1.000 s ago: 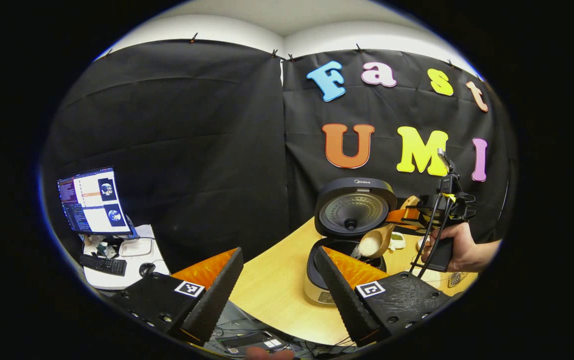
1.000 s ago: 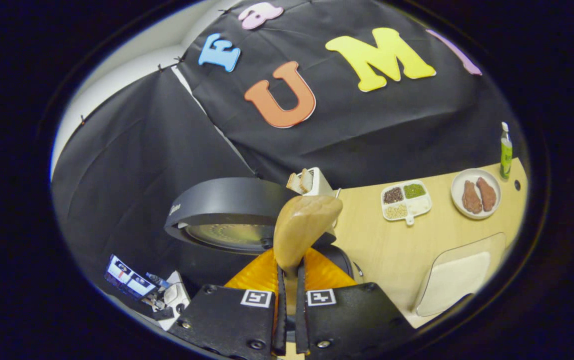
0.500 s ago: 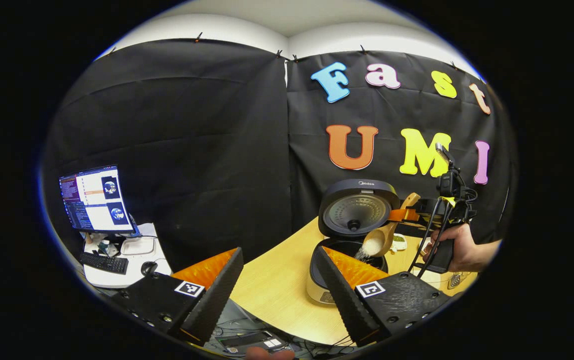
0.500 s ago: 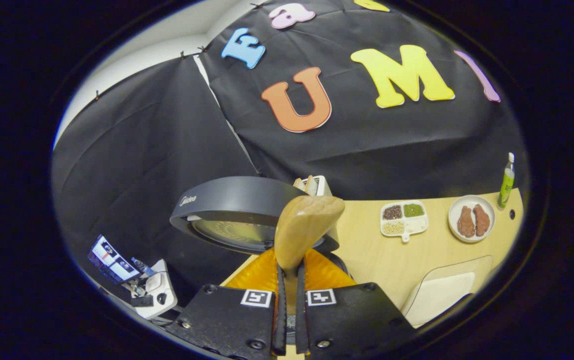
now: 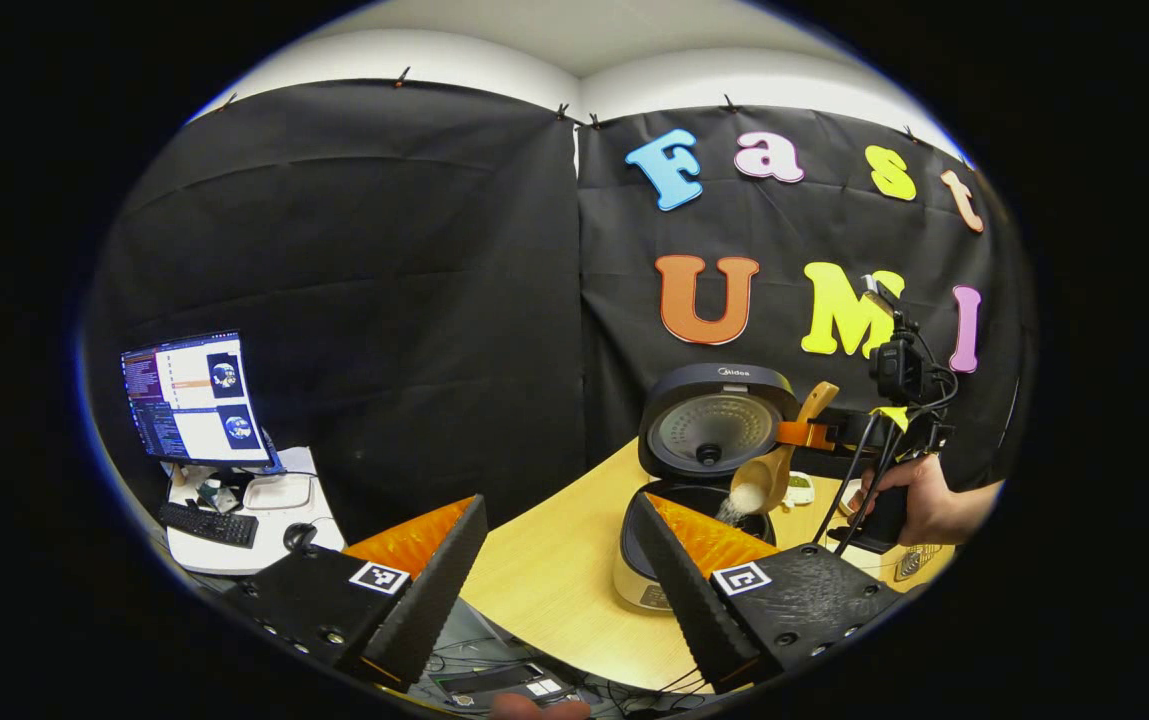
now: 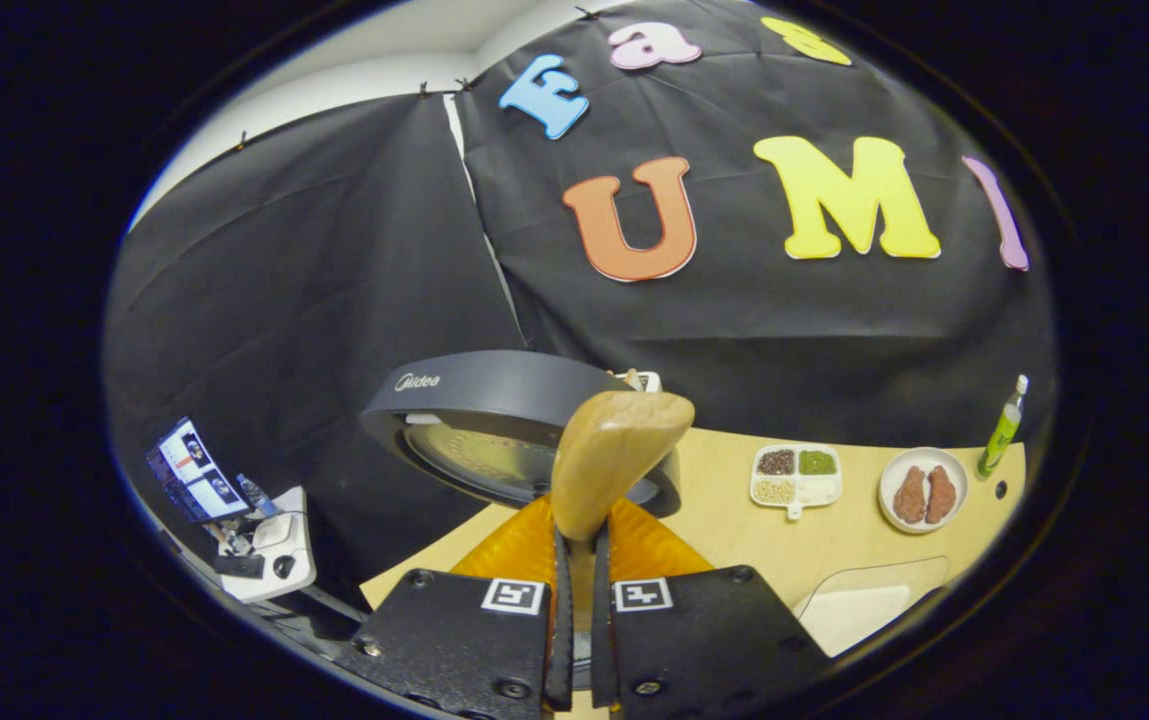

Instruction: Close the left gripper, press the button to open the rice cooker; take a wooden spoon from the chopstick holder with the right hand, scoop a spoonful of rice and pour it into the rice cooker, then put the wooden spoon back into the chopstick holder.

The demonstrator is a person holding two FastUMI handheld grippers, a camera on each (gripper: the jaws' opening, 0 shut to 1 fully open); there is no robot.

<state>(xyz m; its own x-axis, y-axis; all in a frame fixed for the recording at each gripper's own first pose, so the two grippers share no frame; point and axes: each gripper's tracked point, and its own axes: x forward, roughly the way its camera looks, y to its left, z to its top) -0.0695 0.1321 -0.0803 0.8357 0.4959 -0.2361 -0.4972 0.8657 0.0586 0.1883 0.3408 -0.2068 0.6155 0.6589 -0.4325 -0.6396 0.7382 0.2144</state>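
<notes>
Rice cooker (image 5: 679, 540) lid blocks the right tool (image 6: 579, 600), clamped on the wooden spoon (image 6: 609, 460).

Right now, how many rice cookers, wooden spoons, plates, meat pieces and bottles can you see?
Rice cooker: 1
Wooden spoon: 1
Plate: 1
Meat pieces: 2
Bottle: 1
Total: 6

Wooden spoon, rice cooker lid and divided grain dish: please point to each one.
wooden spoon (image 6: 614, 450), right gripper view, back of its bowl.
rice cooker lid (image 5: 717, 420), left gripper view, inner face.
divided grain dish (image 6: 796, 475), right gripper view, its middle.
</notes>
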